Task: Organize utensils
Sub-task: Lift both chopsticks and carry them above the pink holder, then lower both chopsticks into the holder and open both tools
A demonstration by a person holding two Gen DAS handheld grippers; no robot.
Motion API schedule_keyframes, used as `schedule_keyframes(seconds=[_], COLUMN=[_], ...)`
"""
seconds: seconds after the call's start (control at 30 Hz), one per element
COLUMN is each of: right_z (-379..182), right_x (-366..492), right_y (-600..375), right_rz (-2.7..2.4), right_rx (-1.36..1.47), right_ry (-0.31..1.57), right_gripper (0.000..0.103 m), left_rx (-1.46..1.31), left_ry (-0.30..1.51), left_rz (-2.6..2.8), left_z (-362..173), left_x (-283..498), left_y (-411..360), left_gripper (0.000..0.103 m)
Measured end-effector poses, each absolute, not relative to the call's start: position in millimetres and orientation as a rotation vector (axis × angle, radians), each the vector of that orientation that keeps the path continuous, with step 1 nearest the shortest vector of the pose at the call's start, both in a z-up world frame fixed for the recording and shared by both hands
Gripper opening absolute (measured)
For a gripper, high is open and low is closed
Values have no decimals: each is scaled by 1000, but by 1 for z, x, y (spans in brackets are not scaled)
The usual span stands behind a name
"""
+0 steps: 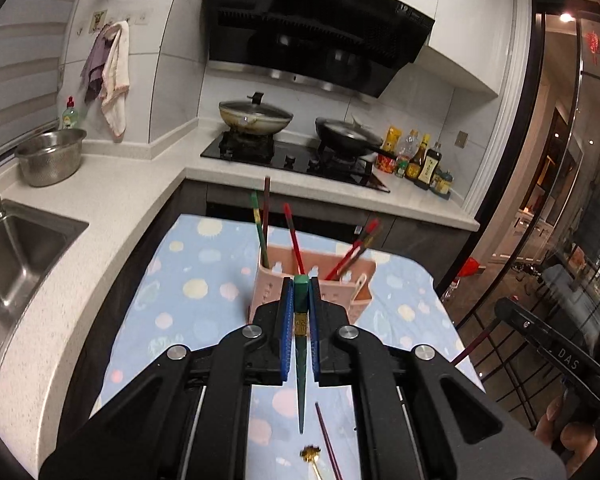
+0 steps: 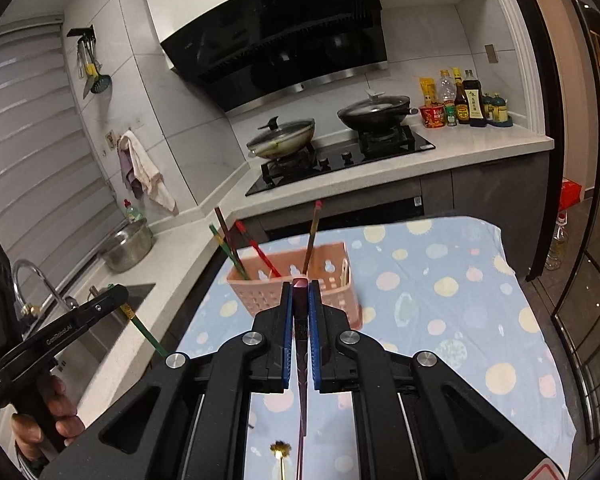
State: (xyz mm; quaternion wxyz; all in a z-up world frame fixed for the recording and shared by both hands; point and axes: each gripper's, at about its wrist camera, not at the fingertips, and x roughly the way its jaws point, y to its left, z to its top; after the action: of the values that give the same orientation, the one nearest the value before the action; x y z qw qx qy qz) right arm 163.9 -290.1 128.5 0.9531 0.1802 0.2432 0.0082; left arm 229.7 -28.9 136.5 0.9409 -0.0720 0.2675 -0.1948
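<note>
**Chopsticks in transit, holder on table**

Left gripper (image 1: 301, 292): pads pinch a green chopstick (image 1: 300, 360), tip hanging toward the camera. Right gripper (image 2: 300, 292): pads pinch a dark red chopstick (image 2: 301, 360) likewise. Pink holder (image 1: 352, 276): stands on the dotted tablecloth (image 1: 204, 280) just ahead of both grippers, several chopsticks upright inside. Loose on cloth below: one dark chopstick (image 1: 328, 440), one gold-headed utensil (image 1: 310, 453).

Stood on the table (image 1: 416, 304) before the stove counter (image 1: 420, 204) — a utensil basket (image 1: 268, 288) with chopsticks (image 1: 294, 240) upright inside. Lay nearer on the cloth — a spoon (image 1: 311, 456) beside one loose chopstick (image 1: 328, 440).
</note>
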Motion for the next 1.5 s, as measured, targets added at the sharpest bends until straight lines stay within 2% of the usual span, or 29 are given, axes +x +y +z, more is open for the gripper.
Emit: schedule_keyframes(seconds=[0.37,0.63,0.93,1.23,1.5], right_z=[185,201,180,133,113], right_x=[231,282,322,338,343], right_y=[-298,-299,-285,-282,-278], right_rz=[30,27,13,20,17], right_rx=[352,355,305,313,309], right_ry=[369,331,380,490,536], right_gripper=[7,7,7,7,7], left_rx=[-135,-142,-125,-125,-128], left_ry=[399,316,382,467,519], left_rz=[-376,-360,-353,-350,-340], left_z=[202,230,199,161,142], left_x=[287,323,364,380,385], left_y=[-37,-41,-57,-59,-61], left_gripper=[7,7,7,7,7])
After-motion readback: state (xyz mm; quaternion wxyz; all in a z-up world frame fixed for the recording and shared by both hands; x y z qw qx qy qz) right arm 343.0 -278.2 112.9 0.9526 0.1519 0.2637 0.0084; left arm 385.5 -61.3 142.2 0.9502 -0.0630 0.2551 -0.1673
